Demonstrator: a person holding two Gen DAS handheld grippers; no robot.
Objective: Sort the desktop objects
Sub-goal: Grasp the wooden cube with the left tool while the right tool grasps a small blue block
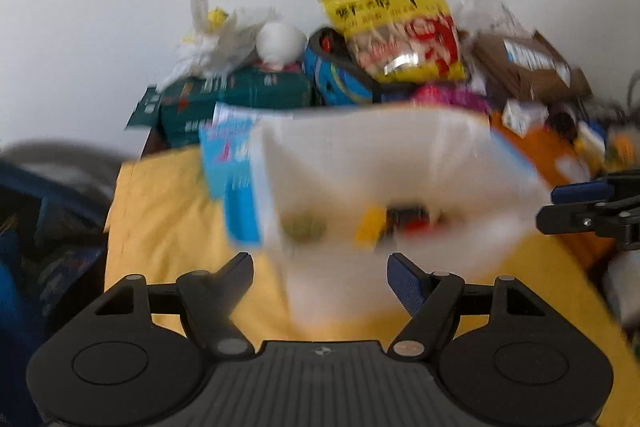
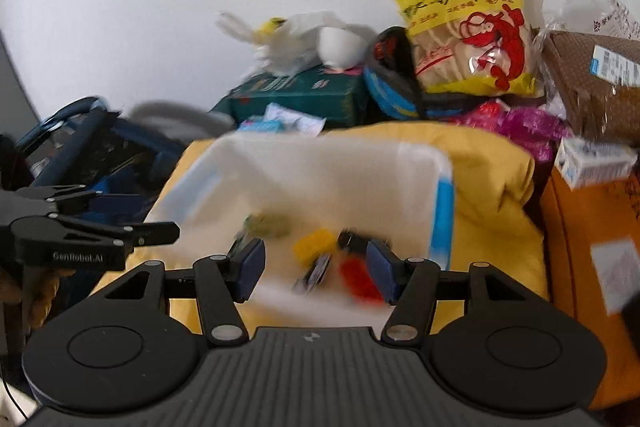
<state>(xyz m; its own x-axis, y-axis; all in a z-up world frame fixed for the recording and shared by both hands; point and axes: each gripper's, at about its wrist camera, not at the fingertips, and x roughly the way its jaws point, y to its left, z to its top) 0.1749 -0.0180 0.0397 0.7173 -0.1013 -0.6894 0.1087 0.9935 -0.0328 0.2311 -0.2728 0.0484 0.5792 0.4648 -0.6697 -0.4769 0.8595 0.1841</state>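
Both grippers, left (image 1: 320, 267) and right (image 2: 314, 267), spread empty over the white bin (image 2: 320, 163) (blurred) at frame centre

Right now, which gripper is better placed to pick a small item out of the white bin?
Probably the right gripper: its open fingers already frame the red item in the white bin. The left gripper, open too, sits further back.

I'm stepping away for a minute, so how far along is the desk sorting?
Done: several small items, yellow, red and green among them, lie in the white bin. In hand: nothing; the left gripper and right gripper are both open and empty. Left: the snack bag, boxes and clutter behind the bin.
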